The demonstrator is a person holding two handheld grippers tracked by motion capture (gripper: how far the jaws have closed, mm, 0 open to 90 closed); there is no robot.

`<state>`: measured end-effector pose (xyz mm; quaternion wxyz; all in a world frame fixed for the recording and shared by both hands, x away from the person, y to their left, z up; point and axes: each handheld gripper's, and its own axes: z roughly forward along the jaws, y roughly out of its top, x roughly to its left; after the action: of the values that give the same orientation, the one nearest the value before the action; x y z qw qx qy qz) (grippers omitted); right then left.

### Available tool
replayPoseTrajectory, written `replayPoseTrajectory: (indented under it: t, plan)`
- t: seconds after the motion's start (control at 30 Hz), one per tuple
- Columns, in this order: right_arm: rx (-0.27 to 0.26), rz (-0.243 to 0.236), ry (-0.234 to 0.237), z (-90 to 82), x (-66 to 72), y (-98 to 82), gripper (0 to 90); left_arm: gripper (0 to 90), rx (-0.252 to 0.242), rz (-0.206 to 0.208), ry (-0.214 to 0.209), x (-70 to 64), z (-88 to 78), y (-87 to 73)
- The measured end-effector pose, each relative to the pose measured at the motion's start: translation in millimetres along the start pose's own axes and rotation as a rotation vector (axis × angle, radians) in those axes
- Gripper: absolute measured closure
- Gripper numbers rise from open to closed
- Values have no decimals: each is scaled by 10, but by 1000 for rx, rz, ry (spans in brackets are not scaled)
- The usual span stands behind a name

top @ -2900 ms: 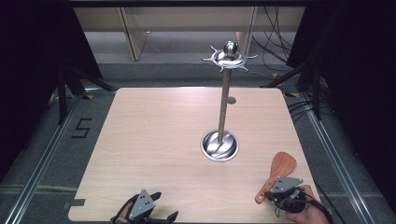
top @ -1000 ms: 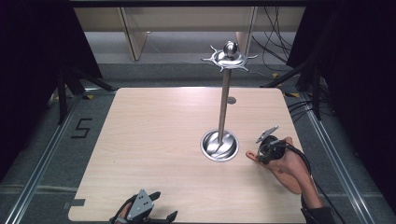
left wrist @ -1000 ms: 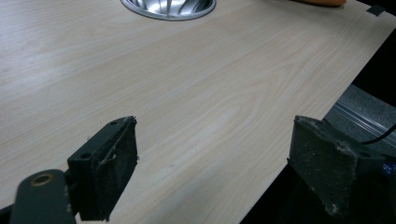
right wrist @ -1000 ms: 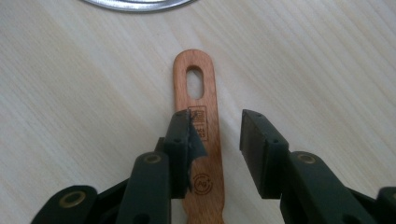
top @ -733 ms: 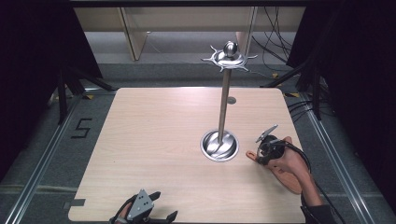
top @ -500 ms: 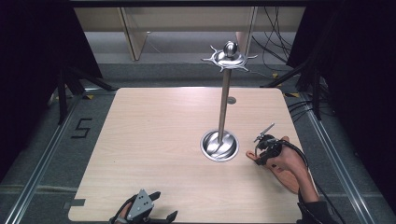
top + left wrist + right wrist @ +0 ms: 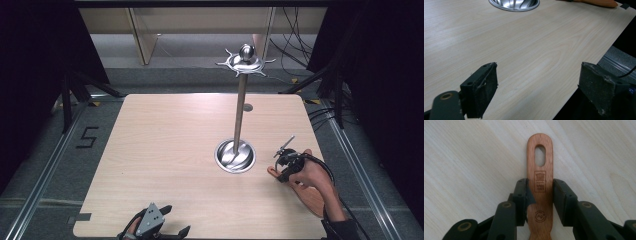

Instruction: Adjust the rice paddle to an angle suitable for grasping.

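Observation:
A wooden spatula (image 7: 540,170) with a slotted hole at its handle end is clamped between the jaws of my right gripper (image 7: 540,192), which is shut on the handle. In the high view, the right gripper (image 7: 286,165) is low over the table just right of the metal stand's round base (image 7: 235,156), and the handle end (image 7: 271,171) points toward that base. The stand's pole rises to a hook crown (image 7: 245,62). My left gripper (image 7: 152,227) rests at the front edge, open and empty; its jaws (image 7: 537,92) stand wide apart.
The table's right edge (image 7: 584,72) runs close to the left gripper's jaws. The stand base (image 7: 514,3) lies farther off in that view. Cables trail on the floor to the right of the table (image 7: 320,117).
The right gripper carried the spatula from the front right corner forward to beside the stand base, turning its handle end toward the base, then sank slightly. The left gripper stayed put.

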<state>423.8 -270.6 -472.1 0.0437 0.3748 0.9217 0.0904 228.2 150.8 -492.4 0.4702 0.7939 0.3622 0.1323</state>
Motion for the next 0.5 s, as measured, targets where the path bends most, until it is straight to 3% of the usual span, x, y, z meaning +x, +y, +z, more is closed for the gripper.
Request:
replayPoseTrajectory:
  t: [0.07, 0.27, 0.3, 0.33, 0.4, 0.43, 0.5]
  plan:
    - [16, -35, -13, 8, 16, 31, 661, 147, -5, -4, -2, -7, -4, 0]
    - [38, -48, -16, 13, 50, 67, 660, 147, -9, -10, -4, -11, 1, -1]
    - [37, -57, -15, 11, 49, 65, 661, 147, 18, 21, 6, 13, -14, 3]
    - [37, -57, -15, 11, 49, 65, 661, 147, 18, 21, 6, 13, -14, 3]
    - [49, -51, -11, 7, 60, 49, 661, 147, -1, 2, 3, -1, -7, 0]
    - [60, -72, -14, -1, 46, 41, 661, 147, 6, 10, 1, 10, -9, 1]
    - [74, -65, -24, -7, 69, 32, 661, 147, -17, -20, -10, -22, -11, 3]
